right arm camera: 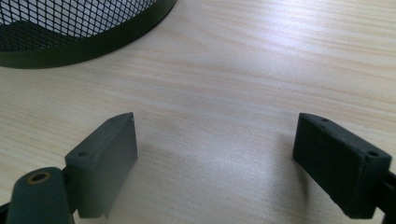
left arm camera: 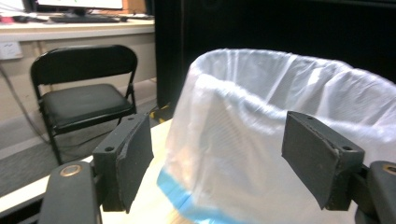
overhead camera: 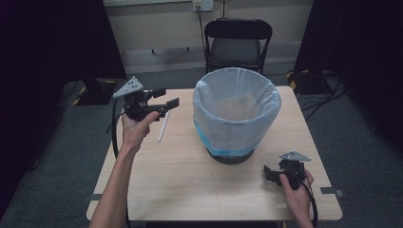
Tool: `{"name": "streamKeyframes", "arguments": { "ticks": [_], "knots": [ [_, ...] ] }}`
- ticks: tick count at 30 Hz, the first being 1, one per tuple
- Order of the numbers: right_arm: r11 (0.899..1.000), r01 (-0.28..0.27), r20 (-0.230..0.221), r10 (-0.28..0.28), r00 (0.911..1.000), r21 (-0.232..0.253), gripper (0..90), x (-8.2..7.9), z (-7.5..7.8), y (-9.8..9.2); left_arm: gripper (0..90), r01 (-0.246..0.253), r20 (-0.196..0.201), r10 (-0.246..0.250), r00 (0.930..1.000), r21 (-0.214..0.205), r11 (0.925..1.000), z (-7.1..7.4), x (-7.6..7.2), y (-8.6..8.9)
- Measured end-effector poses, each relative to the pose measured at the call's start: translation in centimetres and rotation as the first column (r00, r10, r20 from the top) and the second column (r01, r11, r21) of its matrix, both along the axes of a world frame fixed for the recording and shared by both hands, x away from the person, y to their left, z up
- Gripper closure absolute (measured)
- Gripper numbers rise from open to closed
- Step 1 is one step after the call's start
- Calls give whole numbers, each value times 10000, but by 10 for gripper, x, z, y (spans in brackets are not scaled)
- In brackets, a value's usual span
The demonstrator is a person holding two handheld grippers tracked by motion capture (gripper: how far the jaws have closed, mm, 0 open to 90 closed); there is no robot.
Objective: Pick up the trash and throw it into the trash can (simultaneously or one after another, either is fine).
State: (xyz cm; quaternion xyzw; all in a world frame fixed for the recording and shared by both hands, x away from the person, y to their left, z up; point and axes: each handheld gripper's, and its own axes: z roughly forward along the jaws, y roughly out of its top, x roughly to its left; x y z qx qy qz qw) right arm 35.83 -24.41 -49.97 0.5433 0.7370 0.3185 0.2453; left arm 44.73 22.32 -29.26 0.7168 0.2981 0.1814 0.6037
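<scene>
Right gripper (overhead camera: 272, 172) released, low over table (overhead camera: 190, 185) | left gripper (overhead camera: 167, 102) released beside lined bin (overhead camera: 236, 114) | straw (overhead camera: 163, 126) nearby

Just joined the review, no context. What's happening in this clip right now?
A person sits at a wooden table with a two-jaw gripper in each hand. The left gripper is raised, jaws open and empty, aimed at a mesh wastebasket lined with a white bag. The right gripper is low over the table near the basket's base, jaws also open and empty. A white stick-like item lies on the table below the left gripper; I cannot tell what it is. Nothing is being held yet.
</scene>
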Motion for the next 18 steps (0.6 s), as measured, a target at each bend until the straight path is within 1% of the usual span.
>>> {"name": "streamKeyframes", "arguments": {
  "ticks": [1,3,9,10,11,12,14,15,17,18],
  "knots": [
    [10000,2,-6,-2,10000,4,129,0,0,0,244,-6,-78,6,10000,-32,10000,-2,0,2],
    [10000,0,0,0,10000,1,129,0,0,0,242,-142,-127,143,9998,40,9999,-6,-1,6],
    [10000,4,-7,-4,10000,6,129,0,0,0,241,-567,-202,576,9981,432,9975,-19,-5,16],
    [10000,4,-7,-4,10000,5,129,0,0,0,242,-604,-267,617,9977,483,9970,-22,-5,18],
    [10000,0,0,0,10000,1,129,0,0,0,241,-646,-434,668,9968,500,9967,-26,-6,20],
    [10000,2,-7,-2,10000,5,129,0,0,0,242,-688,-431,713,9965,576,9960,-29,-6,22],
    [10000,13,-10,-13,10000,3,129,0,0,0,242,-776,-587,815,9949,666,9948,-35,-6,26],
    [10000,4,-7,-4,10000,5,129,0,0,0,242,-776,-691,820,9942,630,9950,-39,-5,27],
    [10000,1,-1,-1,10000,2,129,0,0,0,243,-857,-764,900,9930,586,9946,-44,-6,31],
    [10000,0,-1,0,10000,0,129,0,0,0,243,-895,-777,943,9925,630,9940,-46,-7,32]
  ]
}}
